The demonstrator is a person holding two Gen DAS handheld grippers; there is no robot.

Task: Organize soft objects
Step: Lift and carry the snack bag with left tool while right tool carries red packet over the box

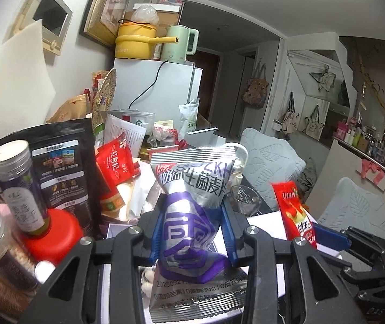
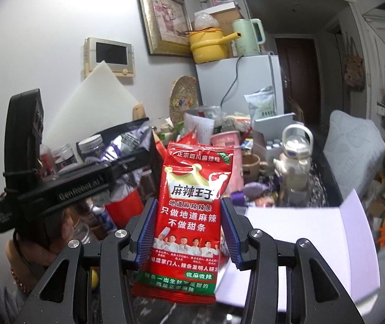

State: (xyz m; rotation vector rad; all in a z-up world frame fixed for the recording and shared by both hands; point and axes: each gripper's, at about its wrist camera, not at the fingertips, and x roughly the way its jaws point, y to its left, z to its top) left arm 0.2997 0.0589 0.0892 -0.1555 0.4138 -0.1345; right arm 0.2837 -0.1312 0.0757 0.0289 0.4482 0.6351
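Gripping a silver-and-purple snack packet, the left tool has its blue pads squeezed in hard on the packet's waist, bag crumpled and pinched, standing upright between the fingers. Far left of that view: clear jars and a red lid close against the tool's side, a black pouch behind them, so no free room on that side. Ahead, a glass cup and a white bottle sit near the packet's top edge.

Right tool is partly closed on a red spicy-strip packet, both pads touching its side edges, packet upright and flat-faced to the camera. In the right wrist view the left tool's body shows to the left, just beside. To the right lies an open white box, bare inside, flap raised at its far-right edge. The cluttered tabletop beyond is packed with bags and a white jug; the box is the only open room.
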